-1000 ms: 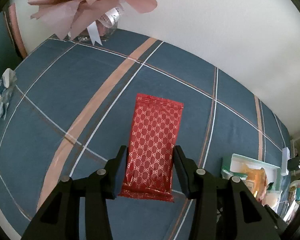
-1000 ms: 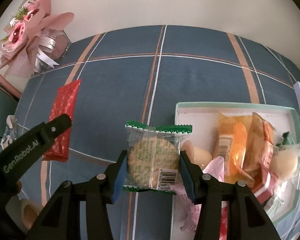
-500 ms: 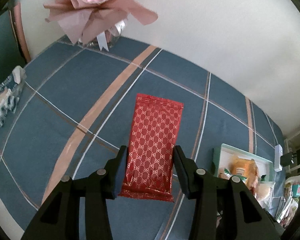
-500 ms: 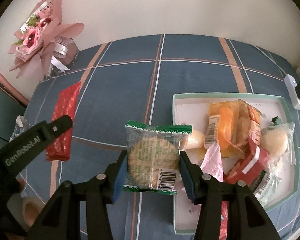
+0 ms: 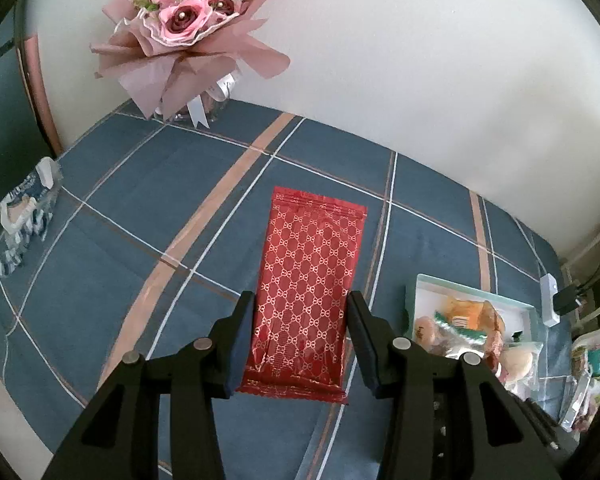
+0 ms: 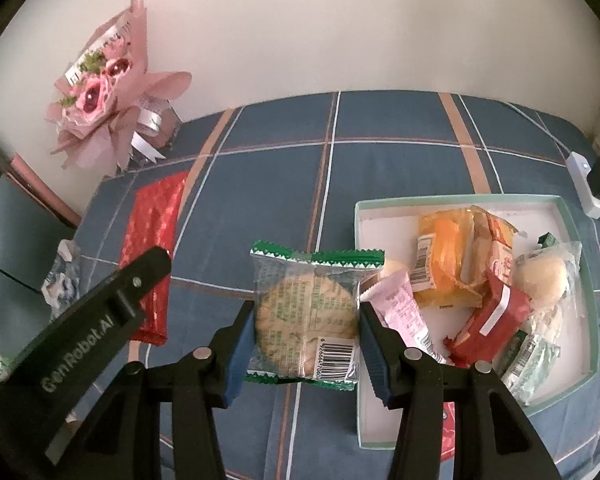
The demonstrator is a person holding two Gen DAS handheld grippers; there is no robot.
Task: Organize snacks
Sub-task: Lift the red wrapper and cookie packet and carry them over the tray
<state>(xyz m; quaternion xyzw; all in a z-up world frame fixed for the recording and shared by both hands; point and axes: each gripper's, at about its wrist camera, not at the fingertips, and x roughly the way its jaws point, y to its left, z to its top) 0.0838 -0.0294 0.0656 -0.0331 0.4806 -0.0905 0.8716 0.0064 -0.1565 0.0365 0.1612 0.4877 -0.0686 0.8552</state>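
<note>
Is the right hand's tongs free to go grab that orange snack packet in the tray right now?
Probably not yet. The right tongs are already shut on the biscuit packet, so they are occupied. Otherwise nothing blocks the way: the orange packet lies uncovered on top in the open tray.

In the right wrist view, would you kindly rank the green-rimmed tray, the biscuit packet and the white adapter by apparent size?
1. Green-rimmed tray, clearly largest.
2. Biscuit packet, though it sits nearest the camera, which inflates it.
3. White adapter, smallest, and farthest away.
</note>
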